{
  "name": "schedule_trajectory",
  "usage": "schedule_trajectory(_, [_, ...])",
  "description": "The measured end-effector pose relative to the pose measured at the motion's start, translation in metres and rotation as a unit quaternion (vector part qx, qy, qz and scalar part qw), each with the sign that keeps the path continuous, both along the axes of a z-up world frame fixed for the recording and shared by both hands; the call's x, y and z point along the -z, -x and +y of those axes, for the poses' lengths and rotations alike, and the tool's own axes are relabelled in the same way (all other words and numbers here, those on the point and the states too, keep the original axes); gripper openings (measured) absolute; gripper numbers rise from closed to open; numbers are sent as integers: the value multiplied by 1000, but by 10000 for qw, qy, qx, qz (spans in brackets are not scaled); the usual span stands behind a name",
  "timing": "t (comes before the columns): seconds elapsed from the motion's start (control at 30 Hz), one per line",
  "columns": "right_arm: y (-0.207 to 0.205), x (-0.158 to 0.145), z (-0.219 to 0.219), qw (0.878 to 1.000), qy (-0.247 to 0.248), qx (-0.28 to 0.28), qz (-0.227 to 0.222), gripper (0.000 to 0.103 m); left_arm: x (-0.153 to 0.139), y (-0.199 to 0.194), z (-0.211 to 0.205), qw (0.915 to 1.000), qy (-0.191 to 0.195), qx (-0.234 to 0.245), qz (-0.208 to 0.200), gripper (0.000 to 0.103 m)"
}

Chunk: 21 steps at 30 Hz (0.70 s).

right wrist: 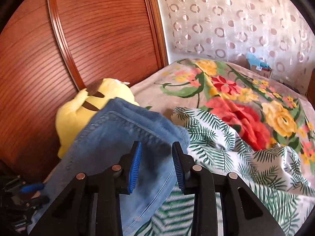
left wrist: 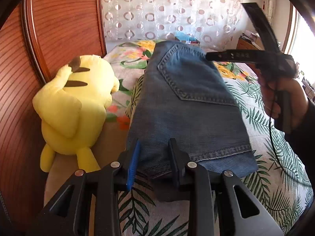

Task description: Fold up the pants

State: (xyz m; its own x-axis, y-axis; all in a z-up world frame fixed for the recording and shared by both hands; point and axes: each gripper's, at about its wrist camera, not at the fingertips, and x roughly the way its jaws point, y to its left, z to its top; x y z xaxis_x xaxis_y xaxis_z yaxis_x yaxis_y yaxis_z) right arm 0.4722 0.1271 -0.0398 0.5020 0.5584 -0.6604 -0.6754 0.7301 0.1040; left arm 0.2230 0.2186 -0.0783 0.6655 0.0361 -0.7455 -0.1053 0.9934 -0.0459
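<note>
Blue denim pants lie folded into a thick stack on the bed, back pocket up. My left gripper is open at the stack's near edge, its fingers astride the denim. In the right wrist view the folded pants lie in front of my right gripper, which is open just above the stack's corner and holds nothing. The right gripper also shows in the left wrist view, held in a hand at the right, above the far end of the pants.
A yellow plush toy lies left of the pants against the wooden headboard. A palm-leaf sheet and a floral blanket cover the bed. A patterned curtain hangs behind. A small box sits at the far edge.
</note>
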Motion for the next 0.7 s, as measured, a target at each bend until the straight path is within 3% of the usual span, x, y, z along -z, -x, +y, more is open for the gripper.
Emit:
schedule_trajectory(0.1, [25, -7, -13, 10000, -34, -44, -56, 33, -8, 3, -3, 9999, -54, 1, -101, 32])
schedule_trajectory(0.33, [87, -32, -61, 9997, -100, -133, -181, 33, -35, 14, -25, 9989, -100, 162, -422, 51])
schedule_trajectory(0.4, [108, -42, -75, 9995, -107, -132, -282, 33, -43, 17, -31, 9984, -104, 221, -520, 52])
schedule_trajectory(0.5, [140, -57, -98, 9988, -159, -90, -452, 33, -55, 22, -42, 9973, -149, 289, -664, 60])
schedule_trajectory(0.57, [161, -65, -112, 9983, -211, -47, -549, 33, -63, 27, -51, 9963, -169, 335, -771, 75])
schedule_trajectory(0.7, [195, -79, -139, 9966, -320, 75, -751, 33, -77, 36, -65, 9943, -154, 429, -962, 83])
